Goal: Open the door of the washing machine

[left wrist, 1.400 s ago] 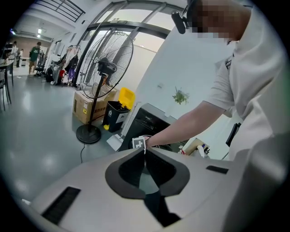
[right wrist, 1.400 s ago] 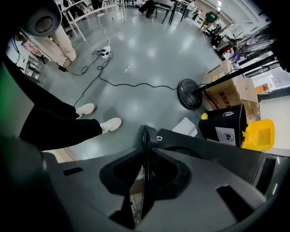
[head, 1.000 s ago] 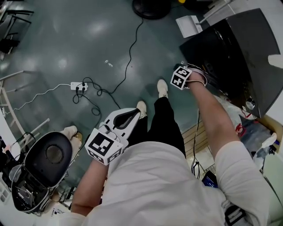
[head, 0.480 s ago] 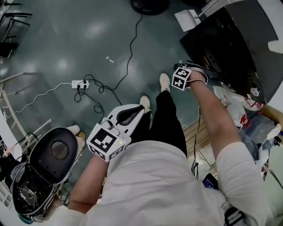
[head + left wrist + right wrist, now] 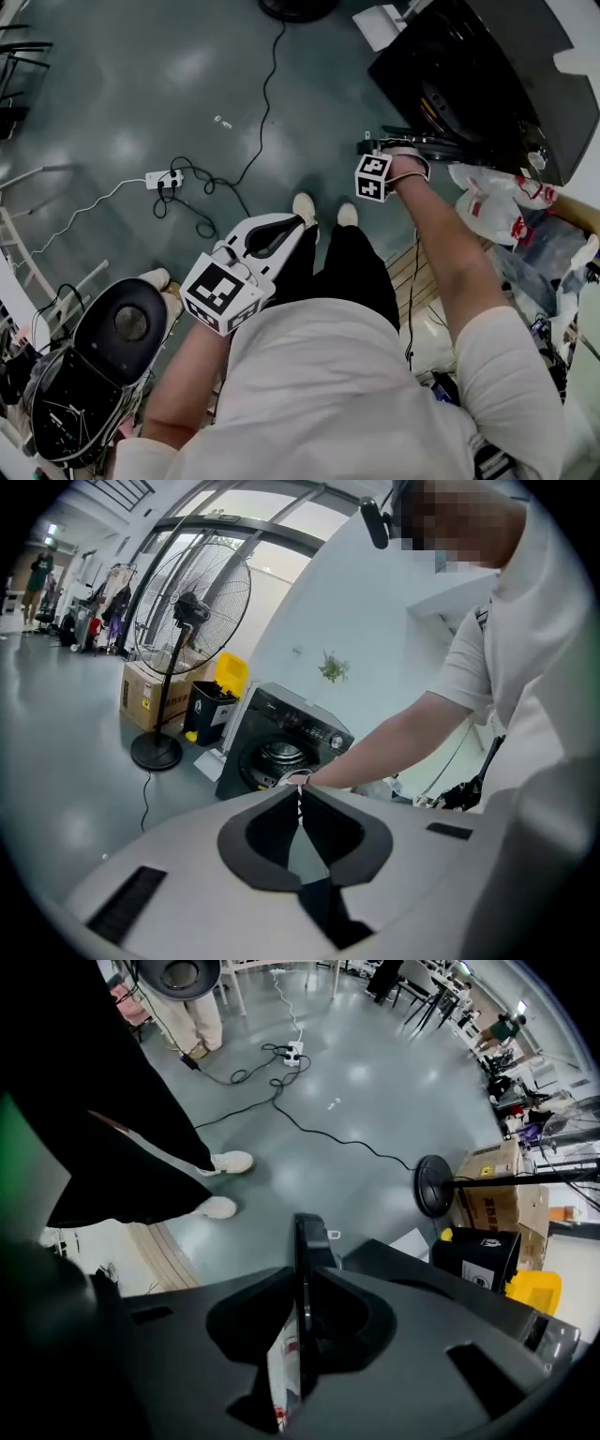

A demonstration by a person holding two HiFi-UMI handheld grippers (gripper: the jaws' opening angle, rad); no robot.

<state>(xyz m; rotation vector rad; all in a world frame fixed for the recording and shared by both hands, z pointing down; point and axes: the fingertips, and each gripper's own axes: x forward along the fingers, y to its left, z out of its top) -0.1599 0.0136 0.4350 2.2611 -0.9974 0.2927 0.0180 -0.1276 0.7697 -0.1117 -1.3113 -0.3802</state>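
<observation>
The dark washing machine (image 5: 487, 75) stands at the top right of the head view, its door (image 5: 431, 141) swung out from the front. My right gripper (image 5: 371, 150) points steeply down and is shut on the door's free edge. In the right gripper view that door edge (image 5: 306, 1241) runs as a thin dark panel between the jaws of the right gripper (image 5: 305, 1283). My left gripper (image 5: 272, 239), white, hangs over the floor by the person's legs, shut and holding nothing. From the left gripper (image 5: 299, 794), the washing machine (image 5: 281, 747) shows its uncovered drum opening.
A power strip (image 5: 159, 178) with cables lies on the floor at the left. A black round seat (image 5: 117, 323) stands at the lower left. Plastic bags (image 5: 492, 202) lie beside the machine. A standing fan (image 5: 187, 611), cardboard box (image 5: 155, 691) and yellow bin (image 5: 230, 675) stand left of the machine.
The right gripper has moved leftward away from the machine front with the door edge in it, and the door has swung wider. The left gripper has drifted slightly.
</observation>
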